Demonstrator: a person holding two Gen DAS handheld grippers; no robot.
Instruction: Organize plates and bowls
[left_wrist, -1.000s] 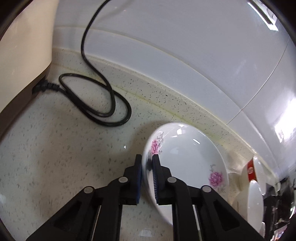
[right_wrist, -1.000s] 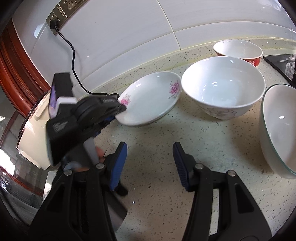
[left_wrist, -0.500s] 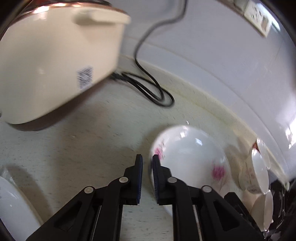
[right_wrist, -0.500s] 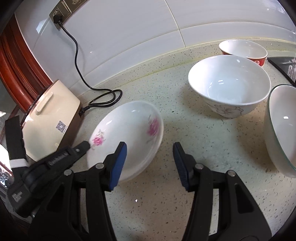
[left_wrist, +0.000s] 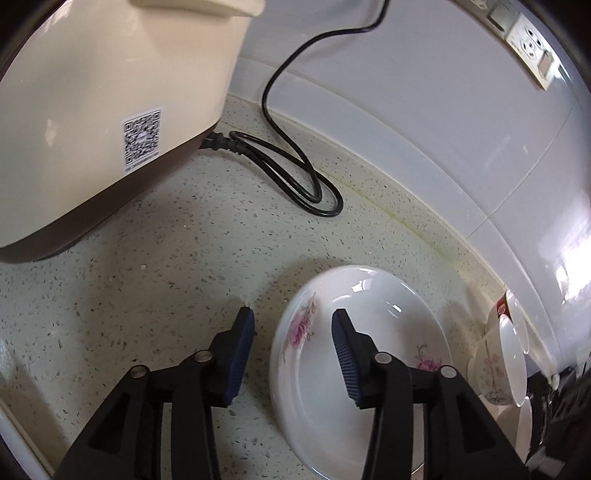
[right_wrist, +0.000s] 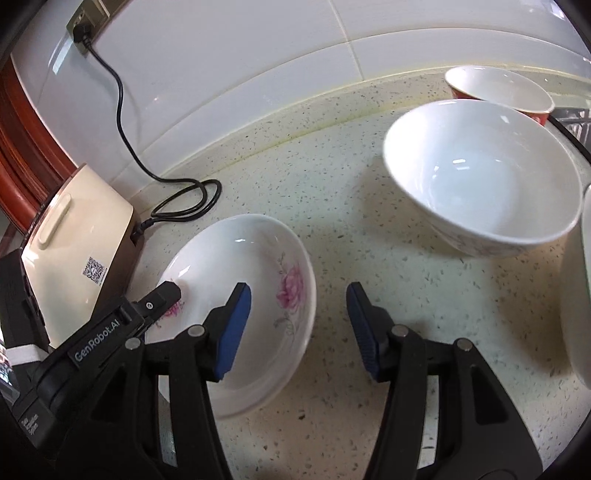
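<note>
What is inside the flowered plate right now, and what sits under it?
The flowered plate holds no food or dishes; only pink flower prints show inside. One of the open left gripper's fingers hangs over it. It rests on the speckled counter; its underside is hidden.

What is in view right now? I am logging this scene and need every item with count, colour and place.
Plate: one, white with pink flowers, on the counter beside the cooker.
Big bowl: one, white, right of the plate.
Red bowl: one, red outside and white inside, behind the big bowl by the wall.
Edge bowl: one, white, cut off at the right edge.
Cooker: one, cream with a brown base, at the left.
Cord: one, black, from the cooker up to the wall socket.
Counter: one, pale speckled.
Left hand-held gripper: one, black with blue pads, open astride the plate's rim.
Right hand-held gripper: one, black with blue pads, open.
</note>
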